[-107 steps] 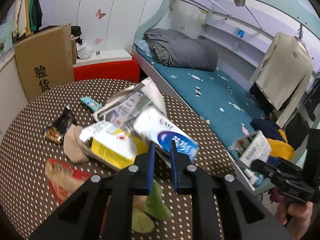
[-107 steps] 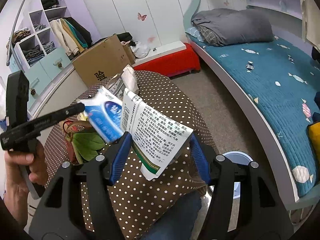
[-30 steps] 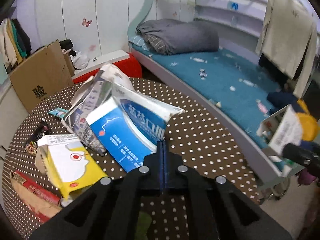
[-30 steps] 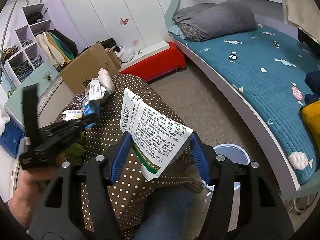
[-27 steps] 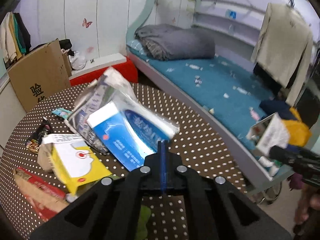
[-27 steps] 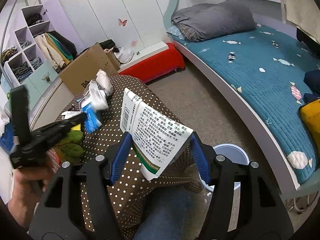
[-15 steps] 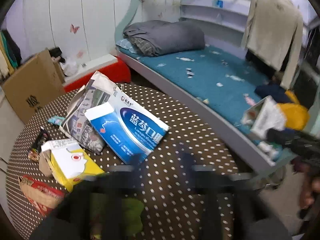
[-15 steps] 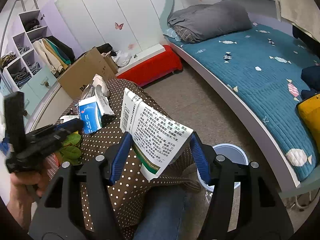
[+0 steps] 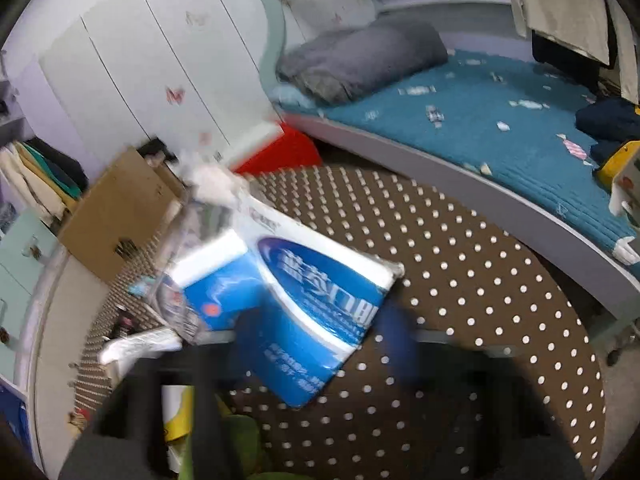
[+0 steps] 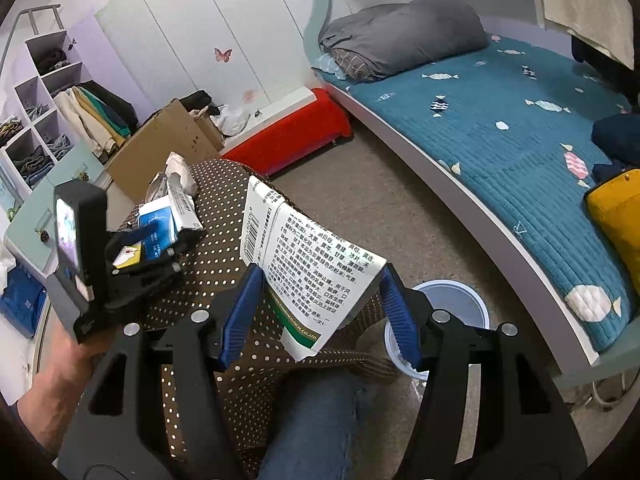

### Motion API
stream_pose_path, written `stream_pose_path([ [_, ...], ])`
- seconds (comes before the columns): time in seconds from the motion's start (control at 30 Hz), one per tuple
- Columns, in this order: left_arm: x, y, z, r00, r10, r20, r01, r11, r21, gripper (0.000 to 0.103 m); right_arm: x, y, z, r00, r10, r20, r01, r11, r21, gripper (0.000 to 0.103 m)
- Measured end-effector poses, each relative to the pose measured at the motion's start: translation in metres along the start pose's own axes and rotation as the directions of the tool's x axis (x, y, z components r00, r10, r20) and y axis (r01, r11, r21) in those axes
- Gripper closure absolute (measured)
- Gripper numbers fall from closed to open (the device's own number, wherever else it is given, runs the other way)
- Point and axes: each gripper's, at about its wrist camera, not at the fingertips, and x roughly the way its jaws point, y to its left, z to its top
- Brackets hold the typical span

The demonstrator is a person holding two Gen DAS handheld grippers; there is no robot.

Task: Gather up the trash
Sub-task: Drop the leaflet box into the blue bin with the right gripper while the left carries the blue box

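Observation:
My right gripper [image 10: 320, 312] is shut on a flattened white medicine box [image 10: 308, 268] with black print, held out past the table edge, up and to the left of a pale blue trash bin [image 10: 460, 300] on the floor. My left gripper [image 9: 320, 328] is badly blurred; its jaws look spread either side of a blue and white box [image 9: 304, 300] that lies on the polka-dot table [image 9: 480, 280]. From the right wrist view the left gripper [image 10: 148, 240] hovers over that box [image 10: 158, 228].
Newspaper [image 9: 200, 216], a yellow box [image 10: 128, 256] and green leaves [image 9: 240, 448] crowd the table's left side. A cardboard carton [image 10: 160, 148] and red bench [image 10: 292, 132] stand behind. A bed with a teal cover [image 10: 500, 120] runs along the right.
My left gripper was shut on the blue and white box and lifted it; the jaws have since spread and the box lies on the table. The right gripper still holds the white box.

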Motion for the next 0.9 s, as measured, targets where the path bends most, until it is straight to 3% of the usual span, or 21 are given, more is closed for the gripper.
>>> stream_pose_path([
  [0.03, 0.0, 0.003, 0.003, 1.0, -0.015, 0.002, 0.015, 1.0, -0.021, 0.089, 0.001, 0.0, 0.0, 1.0, 0.001, -0.001, -0.001, 1.0, 0.001, 0.044],
  [0.13, -0.012, 0.008, 0.002, 0.998, -0.042, 0.053, 0.045, 0.997, -0.055, 0.098, 0.001, 0.0, 0.0, 1.0, 0.001, 0.001, -0.001, 1.0, 0.004, 0.044],
  [0.3, -0.043, 0.019, 0.0, 0.983, -0.11, 0.147, 0.127, 0.986, -0.111, 0.1, -0.001, -0.006, 0.002, 1.0, -0.006, 0.01, 0.006, 1.0, 0.017, 0.044],
  [0.37, -0.054, 0.023, 0.001, 0.97, -0.171, 0.173, 0.196, 0.971, -0.14, 0.1, -0.002, -0.009, 0.002, 1.0, -0.009, 0.014, 0.009, 1.0, 0.022, 0.044],
  [0.6, -0.082, 0.024, 0.015, 0.898, -0.379, 0.225, 0.423, 0.883, -0.205, 0.1, -0.003, -0.024, 0.005, 0.999, -0.041, 0.023, 0.04, 0.998, 0.039, 0.044],
  [0.8, -0.084, -0.006, 0.029, 0.812, -0.542, 0.216, 0.582, 0.779, -0.234, 0.1, 0.038, -0.069, 0.006, 0.993, -0.104, -0.058, 0.11, 0.988, 0.112, 0.043],
  [0.9, -0.083, -0.023, 0.035, 0.798, -0.565, 0.209, 0.602, 0.768, -0.221, 0.1, 0.068, -0.096, 0.001, 0.986, -0.124, -0.113, 0.141, 0.978, 0.157, 0.043],
])
